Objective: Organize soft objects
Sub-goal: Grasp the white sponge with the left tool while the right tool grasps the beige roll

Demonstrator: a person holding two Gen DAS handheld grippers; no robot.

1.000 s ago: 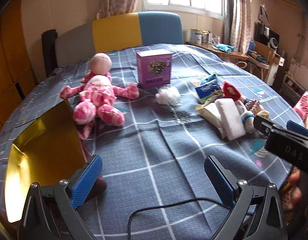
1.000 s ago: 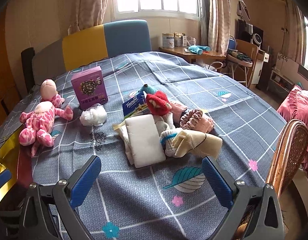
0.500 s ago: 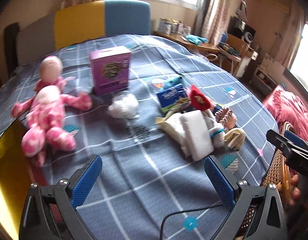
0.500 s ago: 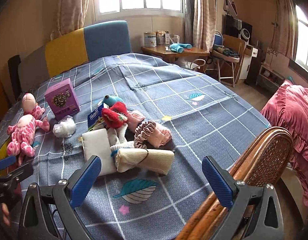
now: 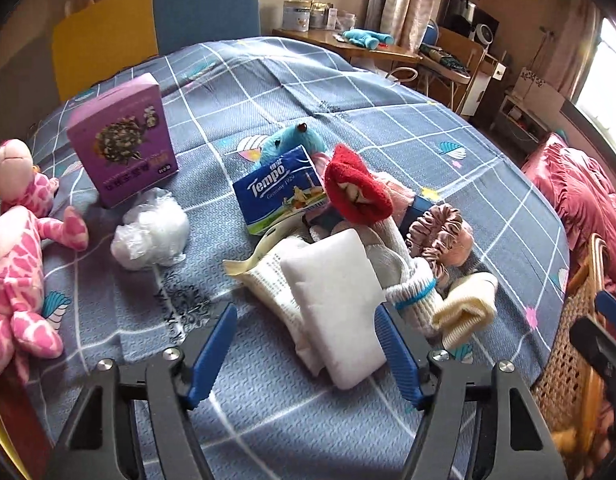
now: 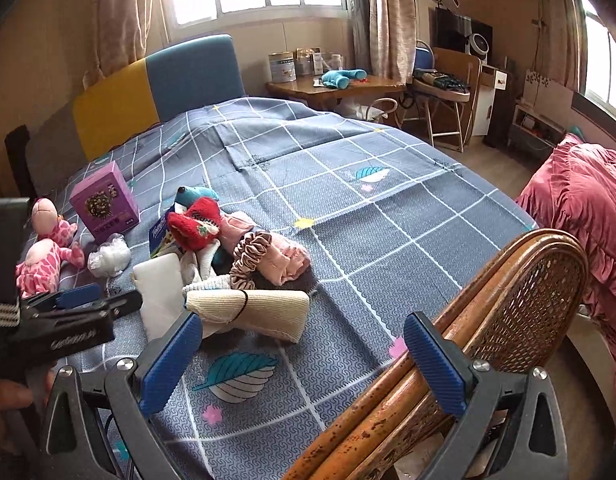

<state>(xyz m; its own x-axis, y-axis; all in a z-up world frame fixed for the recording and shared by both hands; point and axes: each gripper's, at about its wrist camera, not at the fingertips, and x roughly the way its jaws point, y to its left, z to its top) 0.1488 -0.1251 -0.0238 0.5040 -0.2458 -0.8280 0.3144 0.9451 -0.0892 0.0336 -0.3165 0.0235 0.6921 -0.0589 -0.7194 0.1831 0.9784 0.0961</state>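
- Left wrist view: the left gripper (image 5: 306,350) hangs over the near end of the heap on the checked bedspread (image 5: 387,128), its jaws closing; the white foam pad (image 5: 335,300) lies between the blue pads, which do not yet press it.
- The pad lies slantwise on a cream printed pouch (image 5: 268,276), its far end against a white sock (image 5: 403,276). It looks light and squashy, likely to dent rather than slip; I judge its two long sides the place to hold it.
- Behind it lie a Tempo tissue pack (image 5: 282,194), a red knitted piece (image 5: 357,192), a pink scrunchie (image 5: 437,232) and a cream roll (image 5: 463,312), all limp and light. A crumpled plastic ball (image 5: 150,236) and a pink plush doll (image 5: 18,256) lie apart to the left; the purple box (image 5: 124,156) is stiff.
- How far the pouch runs under the pad is hidden. The blue plush (image 5: 294,140) shows only its head.
- Right wrist view: the right gripper (image 6: 302,358) is wide open and empty, over the bed edge with a rattan chair back (image 6: 507,320) under its right finger.
- Here the left gripper (image 6: 84,306) covers the foam pad's (image 6: 160,280) near end, so contact cannot be read.
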